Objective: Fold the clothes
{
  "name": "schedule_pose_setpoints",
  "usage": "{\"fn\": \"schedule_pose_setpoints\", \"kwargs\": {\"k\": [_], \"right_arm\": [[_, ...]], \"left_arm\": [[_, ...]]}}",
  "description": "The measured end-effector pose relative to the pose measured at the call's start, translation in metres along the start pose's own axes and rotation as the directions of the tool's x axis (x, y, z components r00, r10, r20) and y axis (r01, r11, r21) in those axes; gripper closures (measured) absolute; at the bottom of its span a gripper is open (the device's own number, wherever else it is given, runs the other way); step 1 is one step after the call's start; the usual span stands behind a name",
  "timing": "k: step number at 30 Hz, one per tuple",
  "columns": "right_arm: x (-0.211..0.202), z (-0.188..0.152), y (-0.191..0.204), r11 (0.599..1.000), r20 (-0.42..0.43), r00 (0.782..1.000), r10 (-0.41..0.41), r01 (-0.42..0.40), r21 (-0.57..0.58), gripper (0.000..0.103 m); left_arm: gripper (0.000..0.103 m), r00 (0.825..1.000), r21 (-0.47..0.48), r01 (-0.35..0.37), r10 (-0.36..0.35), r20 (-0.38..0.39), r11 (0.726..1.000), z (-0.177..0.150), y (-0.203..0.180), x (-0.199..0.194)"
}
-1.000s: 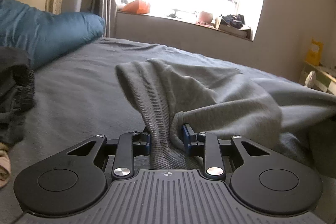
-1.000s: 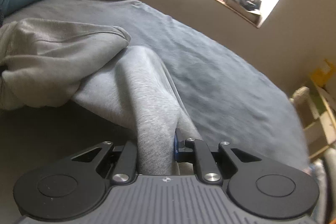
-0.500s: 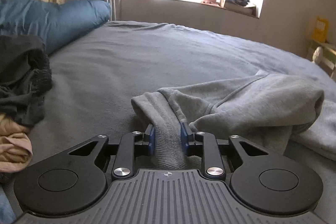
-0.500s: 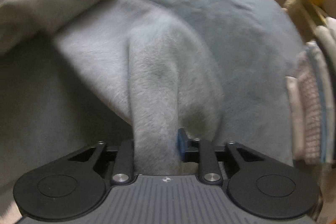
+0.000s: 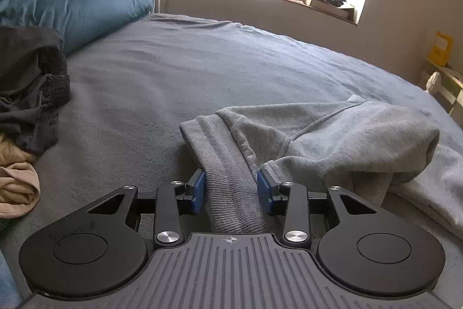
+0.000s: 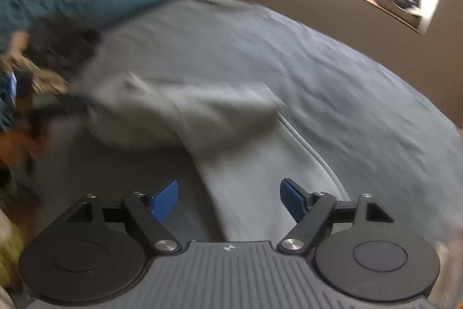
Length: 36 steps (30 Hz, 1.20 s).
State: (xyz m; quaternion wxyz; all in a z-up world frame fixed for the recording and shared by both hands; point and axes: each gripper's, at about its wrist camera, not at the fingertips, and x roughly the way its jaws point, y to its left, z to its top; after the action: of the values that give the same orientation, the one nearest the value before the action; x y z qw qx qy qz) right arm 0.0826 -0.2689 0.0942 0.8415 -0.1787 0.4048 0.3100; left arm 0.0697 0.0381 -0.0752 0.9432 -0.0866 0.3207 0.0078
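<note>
Lying sweatshirt point(image 5: 332, 141) between open claws

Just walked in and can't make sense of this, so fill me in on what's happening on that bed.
A person with a gripper in each hand is folding a grey sweatshirt on the bed. The left gripper straddles its ribbed hem, blue pads barely apart from it. The right gripper is wide open above another part of the garment, gripping nothing; that view is motion-blurred. Dark and beige clothes lie piled nearby.
</note>
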Motion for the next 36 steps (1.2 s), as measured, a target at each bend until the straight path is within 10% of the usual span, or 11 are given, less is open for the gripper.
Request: {"fn": "schedule_pose_setpoints", "kwargs": {"k": [13,27,36], "right_arm": [[0.19,0.137,0.07,0.946,-0.104,0.978,0.181,-0.202,-0.254,0.022],[0.303,0.154,0.078,0.928,-0.297,0.931,0.213,-0.288,-0.237,0.024],[0.269,0.149,0.071,0.919,-0.241,0.947,0.213,-0.278,-0.281,0.092]], "left_arm": [[0.065,1.0,0.009,0.014,-0.014,-0.015,1.0,-0.011,0.005,0.007],[0.065,0.999,-0.019,0.017,-0.018,-0.042,1.0,-0.016,0.008,0.017],[0.065,1.0,-0.017,0.002,-0.003,-0.031,1.0,-0.017,0.005,0.014]]}}
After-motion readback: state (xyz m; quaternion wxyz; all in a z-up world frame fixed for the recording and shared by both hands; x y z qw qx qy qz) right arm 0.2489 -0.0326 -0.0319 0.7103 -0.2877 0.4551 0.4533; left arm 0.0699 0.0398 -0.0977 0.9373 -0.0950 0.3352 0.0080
